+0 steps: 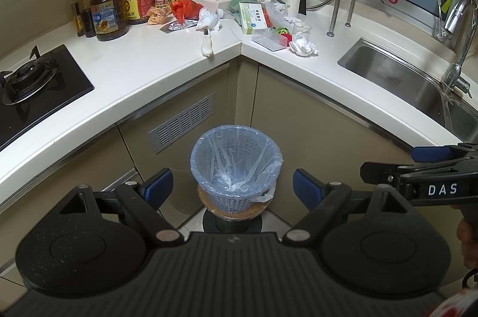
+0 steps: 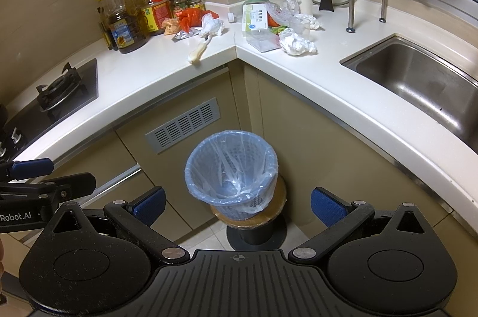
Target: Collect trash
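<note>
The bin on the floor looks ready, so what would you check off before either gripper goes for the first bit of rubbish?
1. Bin lined and able to take rubbish: ok, the bag is folded over the rim and only the liner shows inside.
2. Left gripper free: ok, open and holding nothing.
3. Right gripper free: ok, open and holding nothing.
4. Rubbish within sight: ok, a crumpled paper ball and a red plastic bag lie on the counter.
5. Bin steady: cannot tell, it sits raised on a round stool.
6. Green and white box is rubbish: cannot tell.
</note>
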Tool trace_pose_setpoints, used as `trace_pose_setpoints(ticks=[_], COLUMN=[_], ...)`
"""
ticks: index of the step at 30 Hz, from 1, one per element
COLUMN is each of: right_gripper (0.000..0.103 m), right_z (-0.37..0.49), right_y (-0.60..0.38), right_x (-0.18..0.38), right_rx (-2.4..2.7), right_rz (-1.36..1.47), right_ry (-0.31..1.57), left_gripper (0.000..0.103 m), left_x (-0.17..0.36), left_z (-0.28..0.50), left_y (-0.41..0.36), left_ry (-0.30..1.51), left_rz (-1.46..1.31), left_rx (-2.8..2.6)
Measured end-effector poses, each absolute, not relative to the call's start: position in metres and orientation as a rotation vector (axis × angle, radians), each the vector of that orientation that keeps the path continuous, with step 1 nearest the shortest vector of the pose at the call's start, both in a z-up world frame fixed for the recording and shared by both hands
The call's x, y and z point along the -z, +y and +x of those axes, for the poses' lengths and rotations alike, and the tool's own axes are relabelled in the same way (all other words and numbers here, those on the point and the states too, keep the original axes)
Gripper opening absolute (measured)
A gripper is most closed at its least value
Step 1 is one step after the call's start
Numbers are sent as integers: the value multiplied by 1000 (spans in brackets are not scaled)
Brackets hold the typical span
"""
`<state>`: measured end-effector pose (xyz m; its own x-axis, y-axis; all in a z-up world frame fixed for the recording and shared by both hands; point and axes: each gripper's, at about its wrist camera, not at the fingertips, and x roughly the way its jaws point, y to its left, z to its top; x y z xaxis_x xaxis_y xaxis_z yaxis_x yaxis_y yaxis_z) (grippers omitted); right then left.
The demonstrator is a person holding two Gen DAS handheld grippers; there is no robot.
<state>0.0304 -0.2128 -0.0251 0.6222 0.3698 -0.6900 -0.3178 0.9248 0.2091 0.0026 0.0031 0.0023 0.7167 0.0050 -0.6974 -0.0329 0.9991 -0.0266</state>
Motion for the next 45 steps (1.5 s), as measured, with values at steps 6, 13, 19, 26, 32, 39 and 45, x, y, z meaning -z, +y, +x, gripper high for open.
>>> trace_pose_setpoints(ticks=[6,13,19,26,32,39,45], right_gripper=[103,103,103,103,103,103,103], right_z=[31,32,32,32,33,34,34], right_y=[-213,-213,-213,-212,-211,-211,-210], right_x=[25,25,26,26,27,27,27], right_rx=[-395,-396,-396,-396,-395,-395,-394], right_rz=[69,69,69,68,69,69,71], right_ry=[809,809,810,809,810,811,813], left_gripper=[86,86,86,86,86,86,86], left_x=[-2,-1,-1,-1,-1,-1,-1], left_z=[3,2,2,0,0,0,0], left_y=[3,3,3,2,2,2,2], left_ry=[770,769,769,769,770,768,769], left_rz=[-39,-40,-40,-42,-42,-42,-42], left_rx=[-20,-20,-20,-23,-22,-22,-22])
